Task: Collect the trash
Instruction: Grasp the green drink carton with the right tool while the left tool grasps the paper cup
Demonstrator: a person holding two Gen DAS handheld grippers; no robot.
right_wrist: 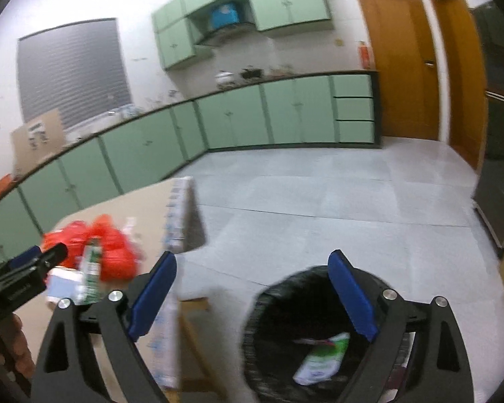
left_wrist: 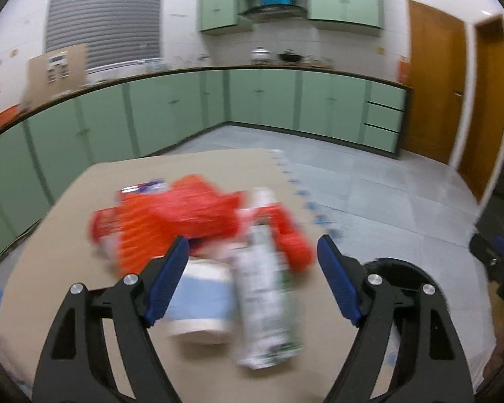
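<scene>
Left wrist view: the left gripper [left_wrist: 252,252] hung with jaws wide and empty above the table [left_wrist: 50,235], the can [left_wrist: 268,288] just ahead, its long axis running away from the jaws, a cup [left_wrist: 201,302] beside it and red wrappers [left_wrist: 191,215] beyond

Right wrist view: the right gripper [right_wrist: 252,268] gaped empty over the bin [right_wrist: 285,302] beside the table, farther from the can

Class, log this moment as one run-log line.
left gripper: open, empty | right gripper: open, empty | bin: holds wrapper | table: trash remains
</scene>
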